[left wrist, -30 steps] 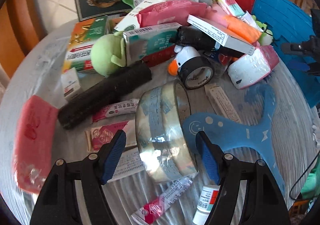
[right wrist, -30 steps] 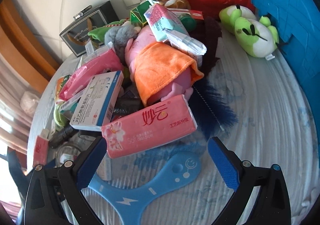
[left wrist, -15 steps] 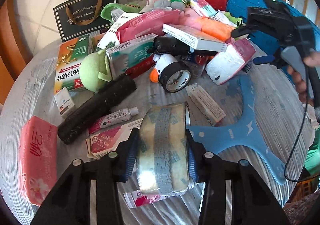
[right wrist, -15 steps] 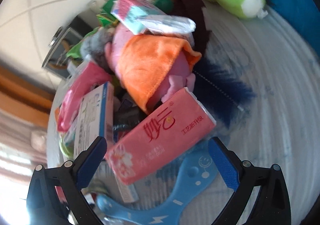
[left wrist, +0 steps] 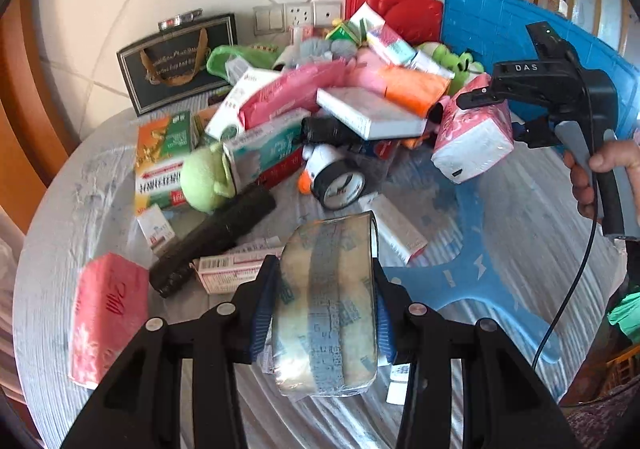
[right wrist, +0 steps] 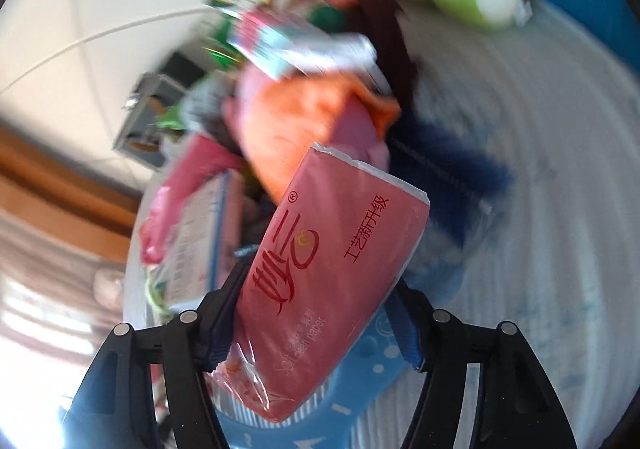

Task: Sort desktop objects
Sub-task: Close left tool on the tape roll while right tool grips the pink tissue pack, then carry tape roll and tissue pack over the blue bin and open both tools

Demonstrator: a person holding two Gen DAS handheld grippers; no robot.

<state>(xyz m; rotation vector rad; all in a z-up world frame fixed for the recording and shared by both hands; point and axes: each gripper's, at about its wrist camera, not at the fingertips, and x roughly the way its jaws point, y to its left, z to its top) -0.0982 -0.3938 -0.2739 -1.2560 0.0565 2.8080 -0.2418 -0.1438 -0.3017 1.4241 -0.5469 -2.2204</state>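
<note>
Left wrist view: left hand-held gripper point(left wrist: 324, 313) clamped on the wide roll of clear packing tape point(left wrist: 326, 305), blue pads against its two flat sides, roll axis running pad to pad, lifted clear of the round grey striped desk point(left wrist: 520, 217). Ahead and to the right, right hand-held gripper point(left wrist: 476, 121) gripping the pink plastic-wrapped tissue pack point(left wrist: 474, 139). Beyond, the heap of boxes and plush toys; blue plastic basket point(left wrist: 500, 33) far right, nearer the right hand.

Right wrist view: jaws just closed in, now pressing the long sides of the tissue pack, its long axis pointing away from the gripper and tilted right. Blurred. Below, flat blue cross-shaped plastic piece point(right wrist: 360, 381) on the desk. White tiled wall behind.
</note>
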